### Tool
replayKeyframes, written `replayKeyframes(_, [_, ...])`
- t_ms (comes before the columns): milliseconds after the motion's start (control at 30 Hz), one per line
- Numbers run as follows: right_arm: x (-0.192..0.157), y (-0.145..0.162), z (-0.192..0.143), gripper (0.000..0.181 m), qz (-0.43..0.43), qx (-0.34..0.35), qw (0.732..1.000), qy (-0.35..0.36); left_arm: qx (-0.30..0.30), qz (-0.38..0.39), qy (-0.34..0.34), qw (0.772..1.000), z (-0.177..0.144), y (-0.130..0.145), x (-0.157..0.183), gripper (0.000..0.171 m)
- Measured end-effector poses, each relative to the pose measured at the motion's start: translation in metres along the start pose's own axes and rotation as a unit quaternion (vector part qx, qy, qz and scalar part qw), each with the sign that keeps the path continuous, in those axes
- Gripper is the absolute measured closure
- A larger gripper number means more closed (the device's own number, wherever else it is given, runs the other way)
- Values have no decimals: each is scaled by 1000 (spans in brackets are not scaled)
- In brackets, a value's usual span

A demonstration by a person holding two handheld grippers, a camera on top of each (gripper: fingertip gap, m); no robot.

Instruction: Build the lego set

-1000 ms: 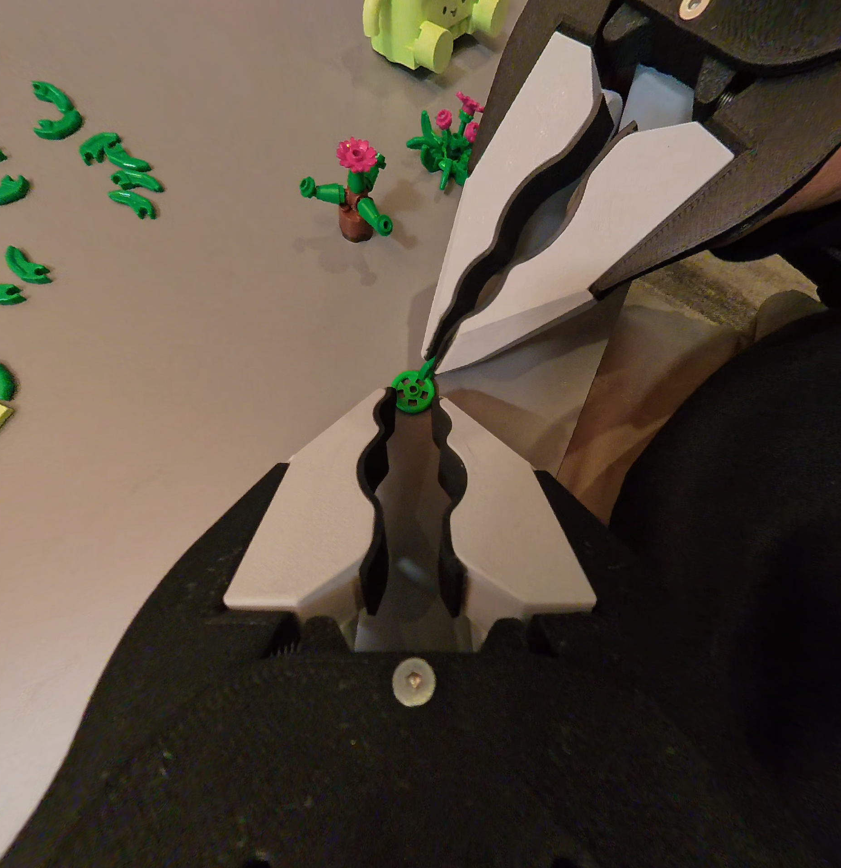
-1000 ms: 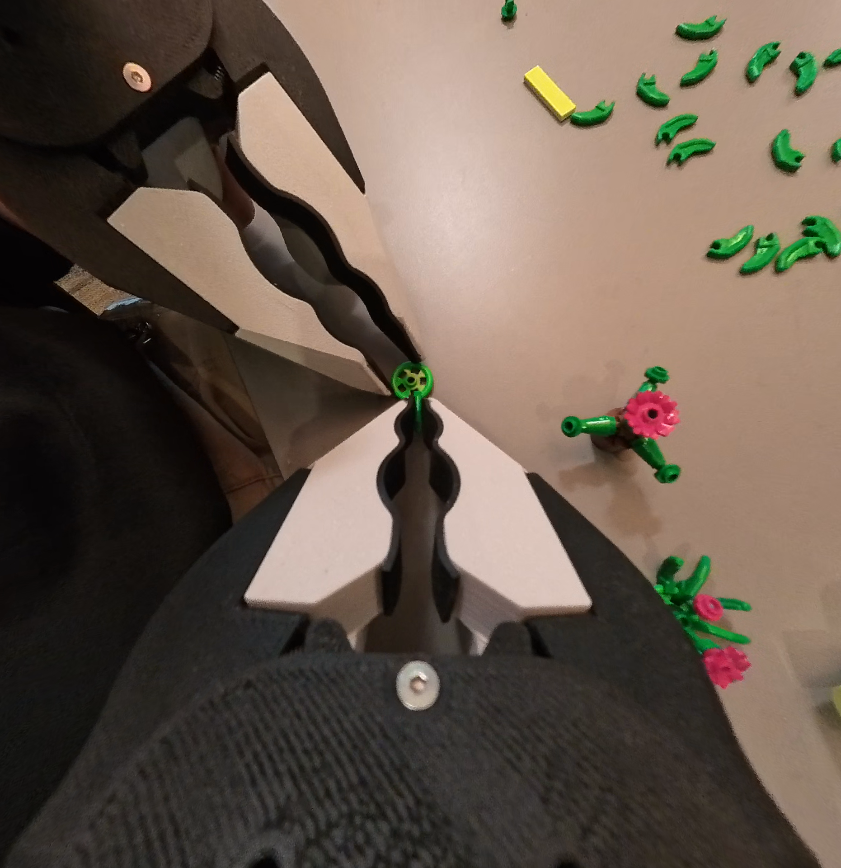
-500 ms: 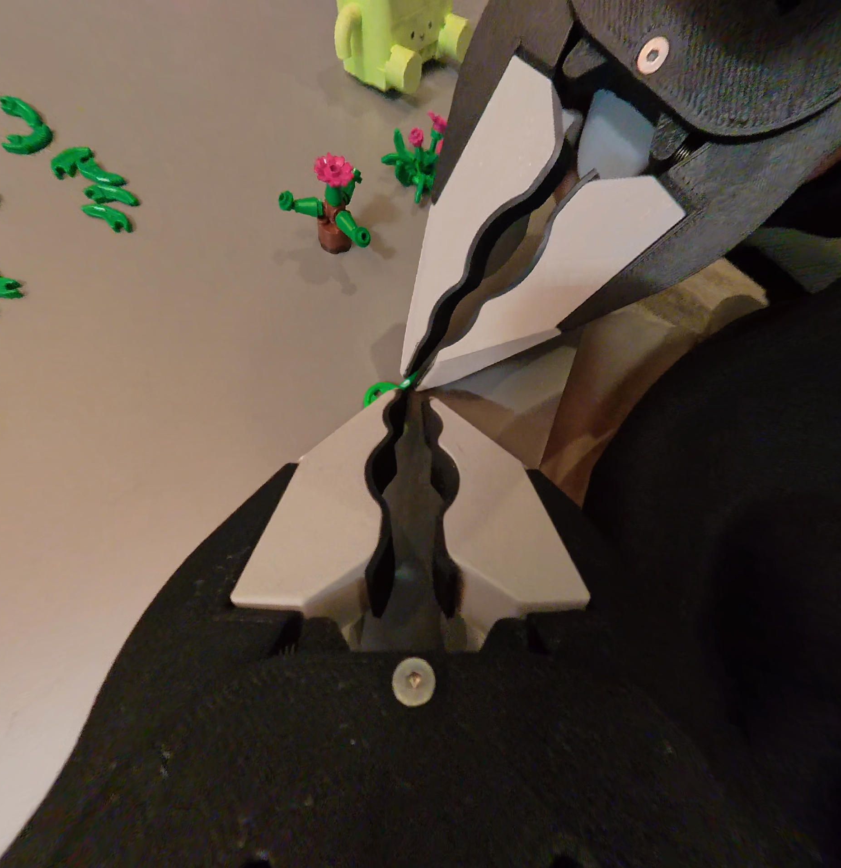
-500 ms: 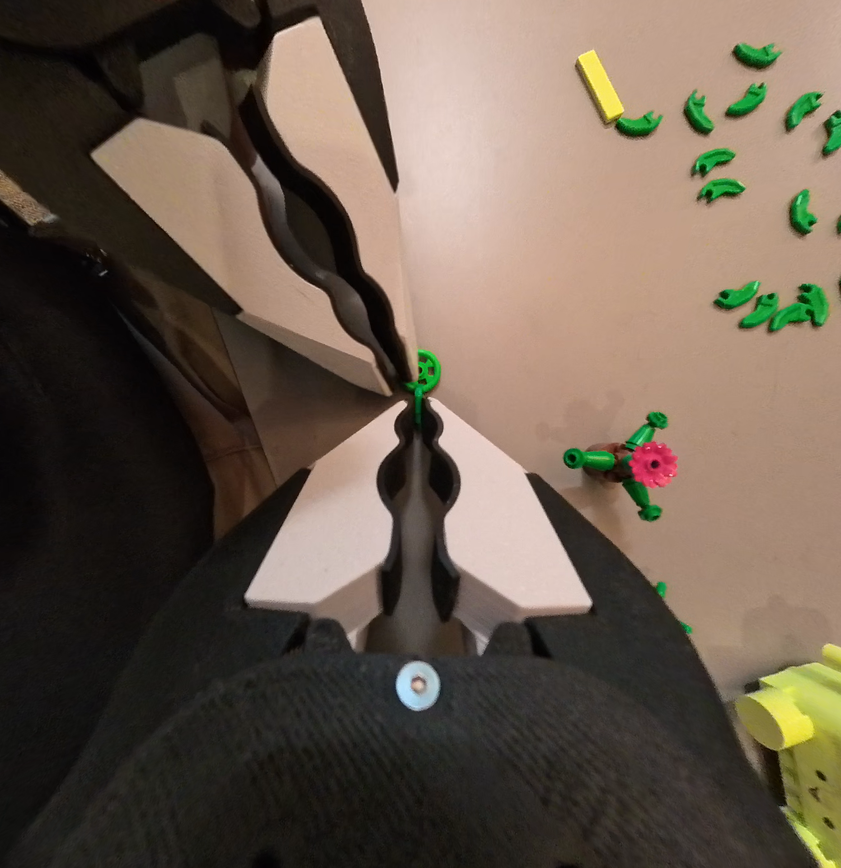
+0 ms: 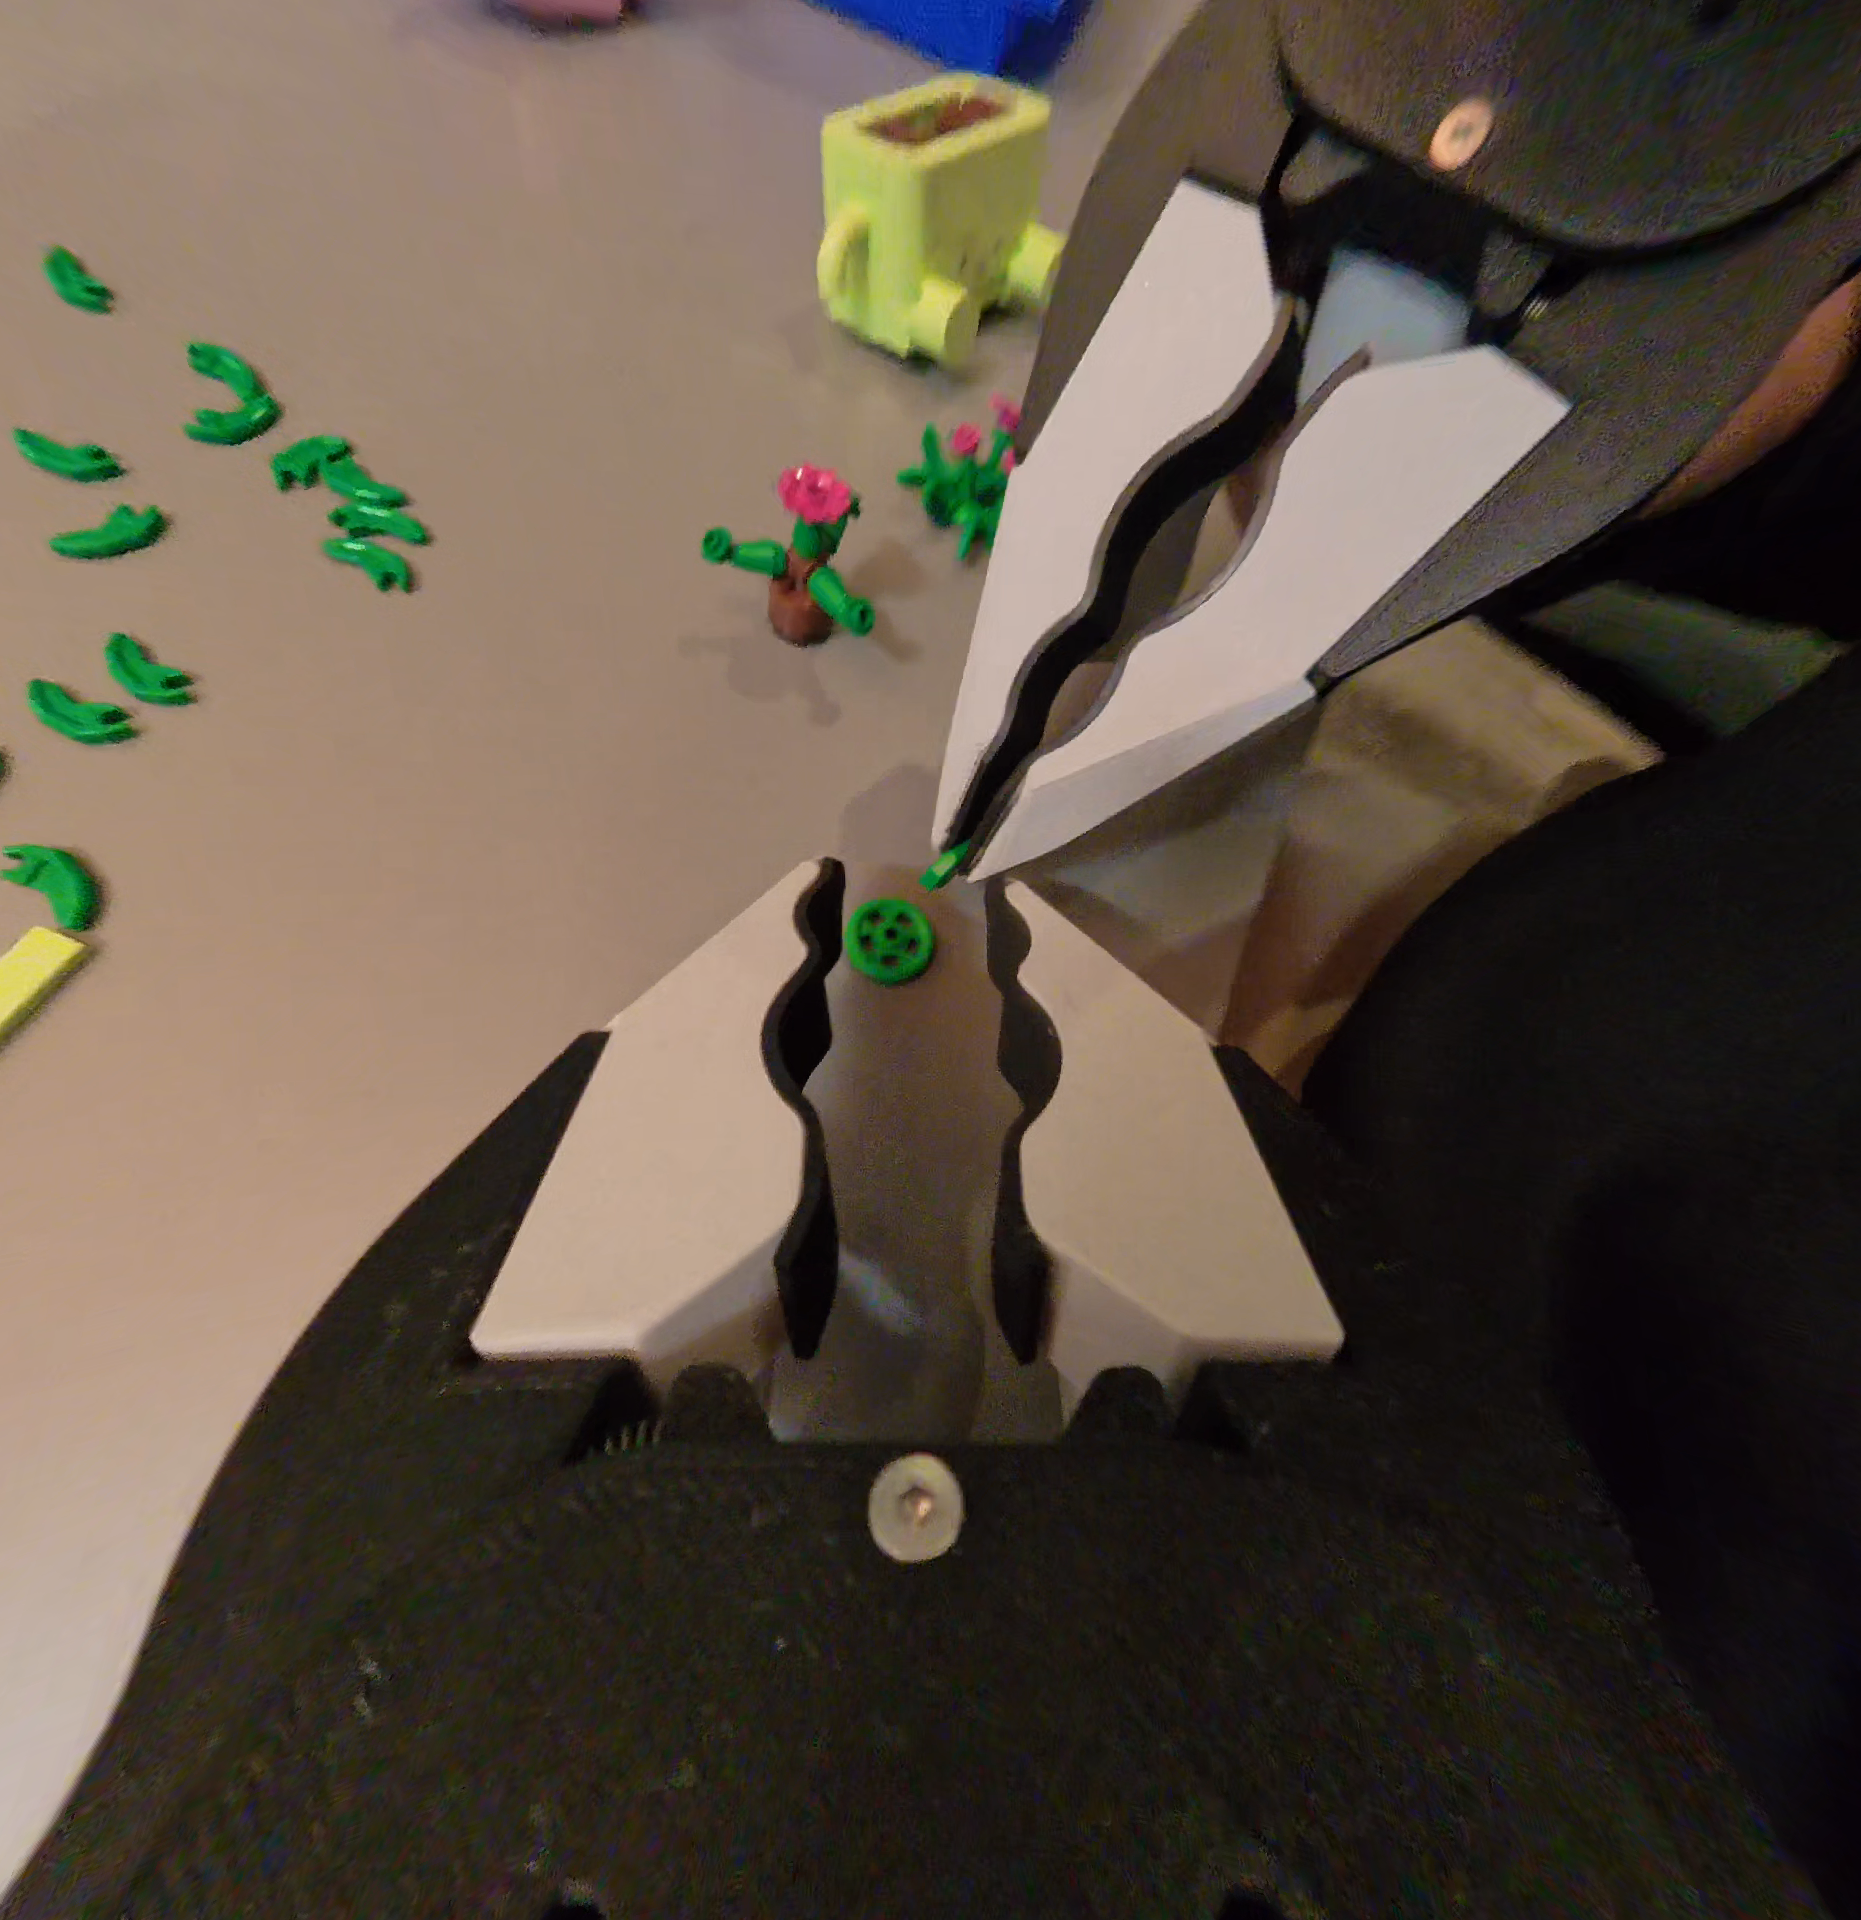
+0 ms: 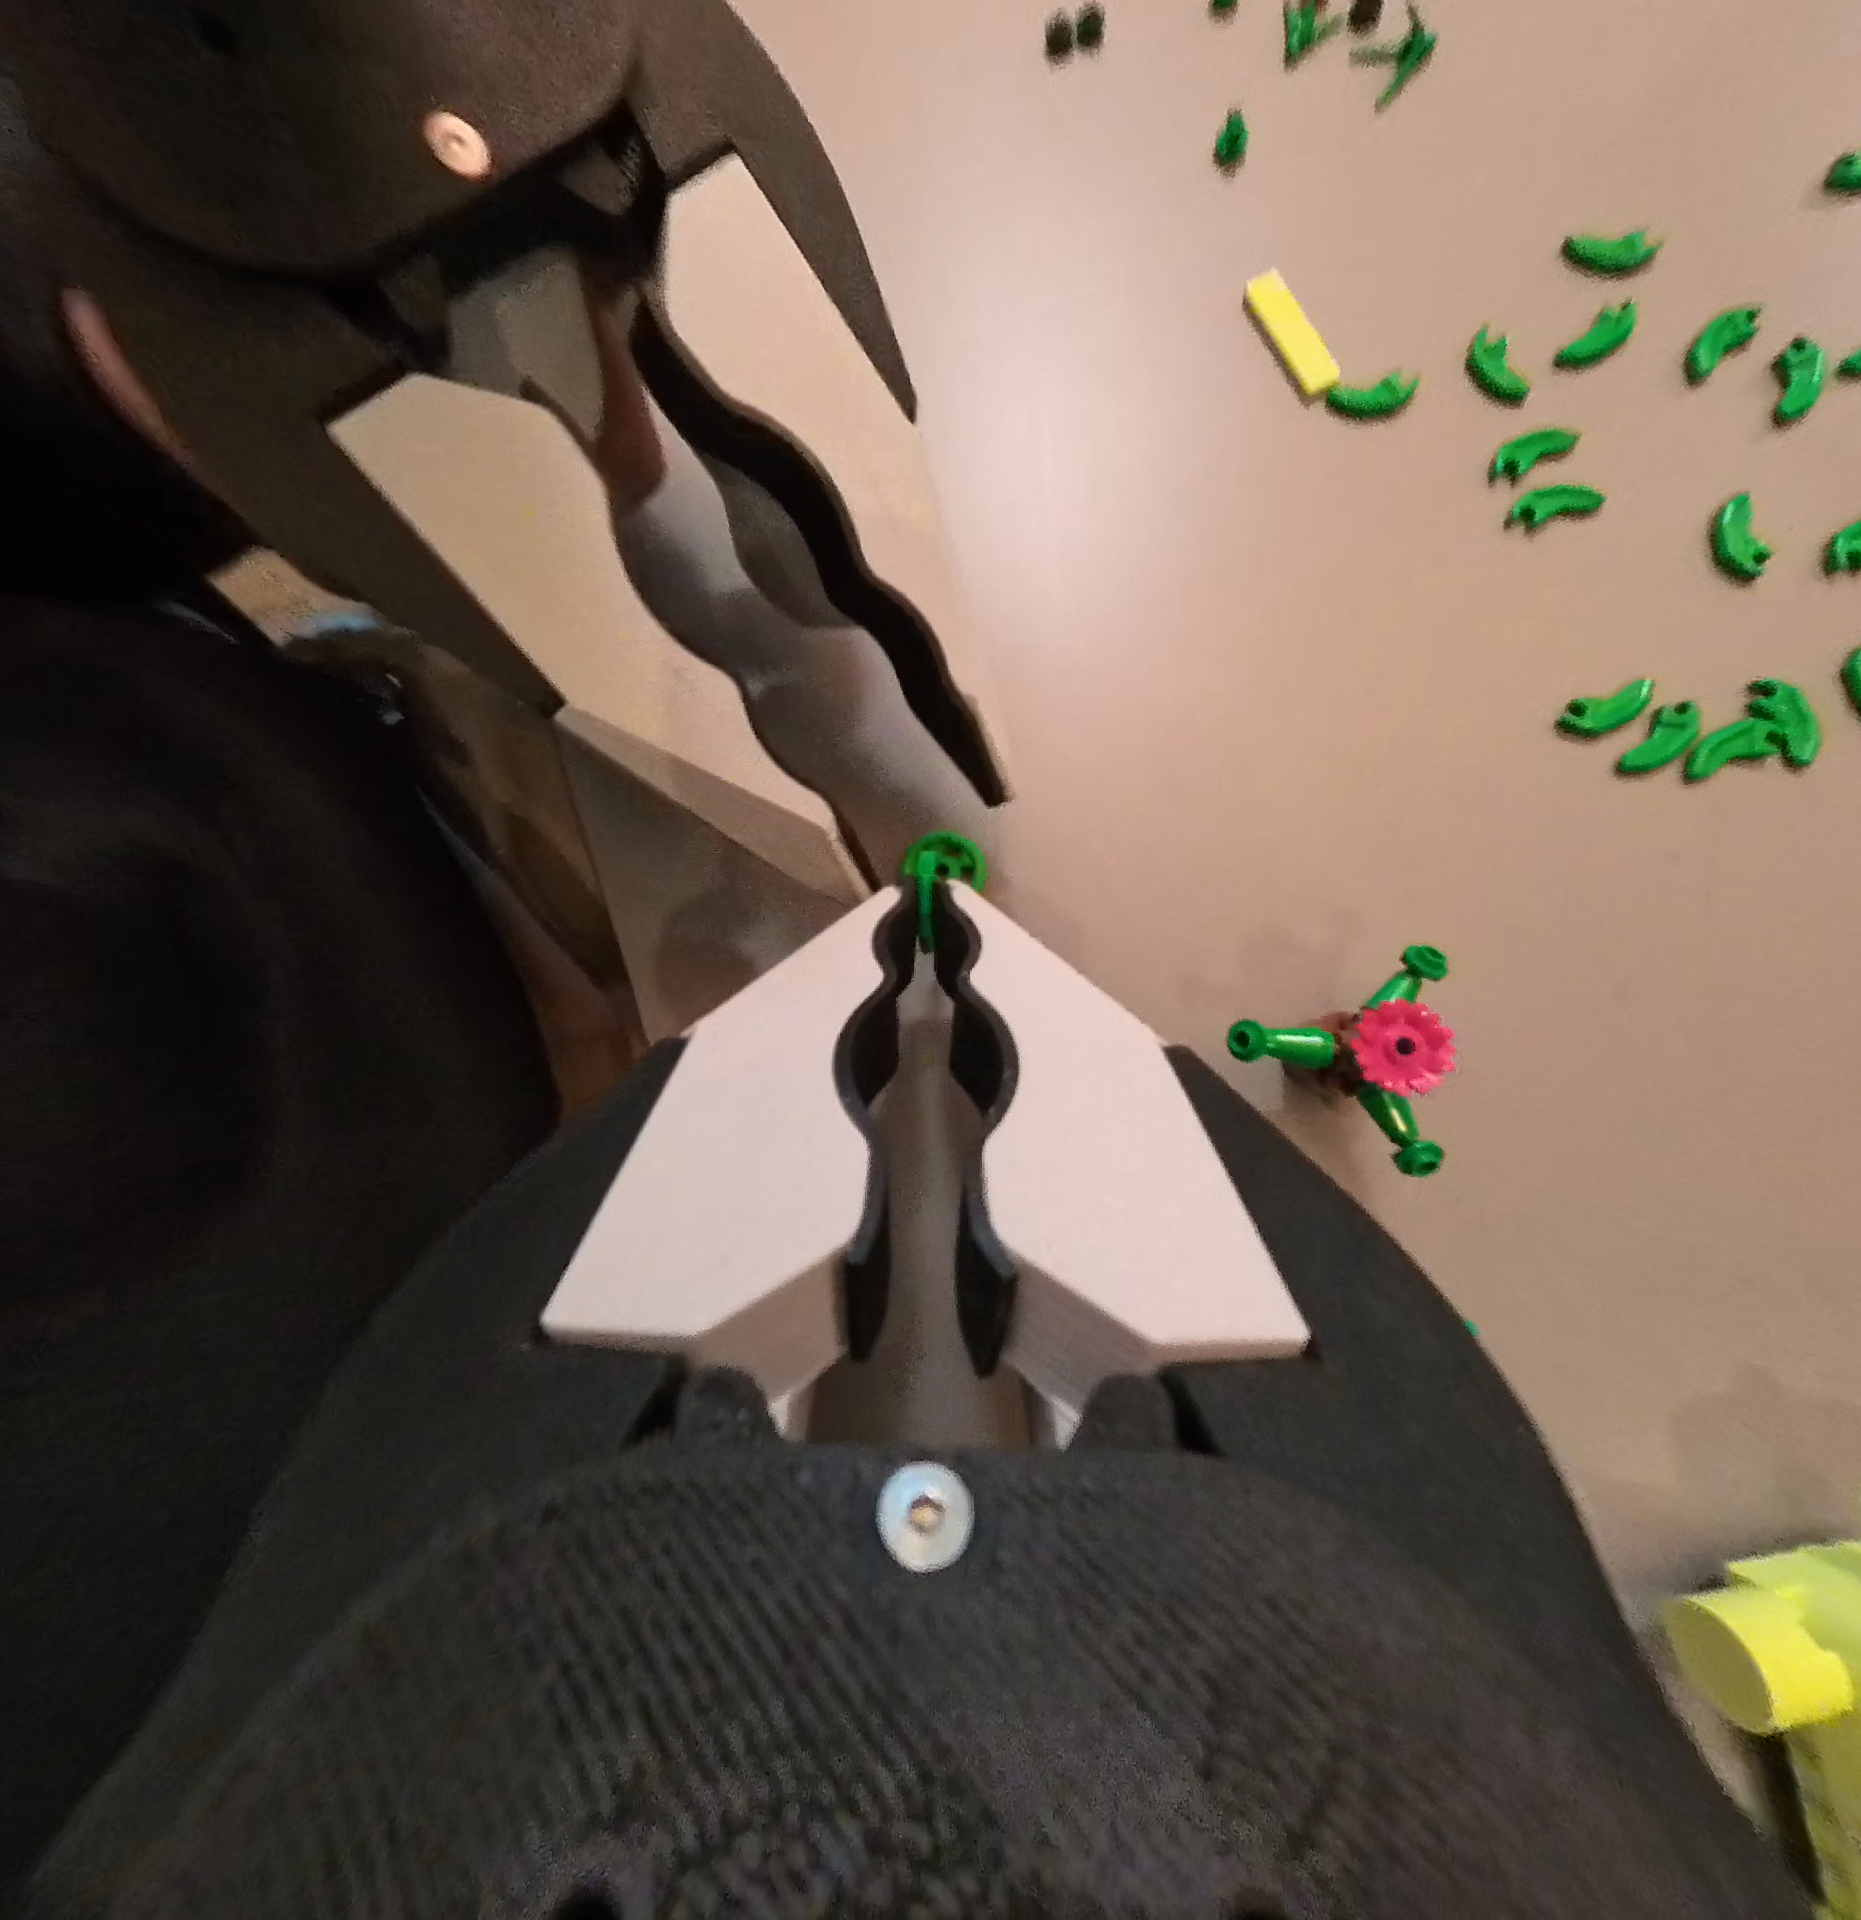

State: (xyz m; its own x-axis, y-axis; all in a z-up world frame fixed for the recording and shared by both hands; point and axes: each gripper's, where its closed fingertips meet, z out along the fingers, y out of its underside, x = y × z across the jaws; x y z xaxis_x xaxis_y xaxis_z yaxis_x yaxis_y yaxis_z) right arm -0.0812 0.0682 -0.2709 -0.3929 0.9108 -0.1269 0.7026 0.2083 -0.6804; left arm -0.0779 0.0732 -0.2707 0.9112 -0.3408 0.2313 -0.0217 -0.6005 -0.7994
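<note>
Fig. Joining the green ring [image 5: 888, 940] to the green stem [image 6: 924, 923], seen from both wrists. My left gripper [image 5: 910, 891] has its fingers spread wide, and the ring sits loose in the gap between their tips, touched by neither. I cannot tell whether it lies on the table [image 5: 438, 987] or hangs just above it. My right gripper [image 6: 931, 902] pinches the thin stem between fingers pressed together, with only a short end poking out, just beside the ring but apart from it.

To do this step well, I judge that I should first close my left fingers on the ring's rim, keeping its centre hole clear and facing the stem. Then I should bring the stem straight along the hole's line and push gently, since so thin a part may slip or bend.

Pose: my left gripper reaches forward low over the table's near edge. My right comes in from the right, angled steeply down, and the two sets of tips nearly meet
</note>
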Motion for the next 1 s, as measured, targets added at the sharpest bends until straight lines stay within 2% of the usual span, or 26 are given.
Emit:
replayKeyframes(100, [-3, -10, -10, 180, -8, 44, 999, -6, 40, -48, 69, 996, -6, -10, 10, 158])
replayKeyframes(200, [-8, -16, -20, 180, -19, 80, 997, -13, 71, -43, 101, 991, -13, -19, 18, 162])
replayKeyframes(400, [-18, -24, -37, 181, 57, 136, 985, -88, 111, -24, 134, 985, -22, -31, 31, 169])
replayKeyframes(600, [-25, -32, -48, 181, 113, 174, 968, -144, 142, -64, 197, 968, -34, -41, 40, 170])
replayKeyframes(767, [-23, -38, -52, 179, 129, 206, 960, -141, 160, -86, 208, 961, -37, -47, 39, 171])
replayKeyframes(1000, [-23, -38, -50, 179, 176, 225, 944, -169, 151, -98, 220, 959, -37, -44, 39, 171])
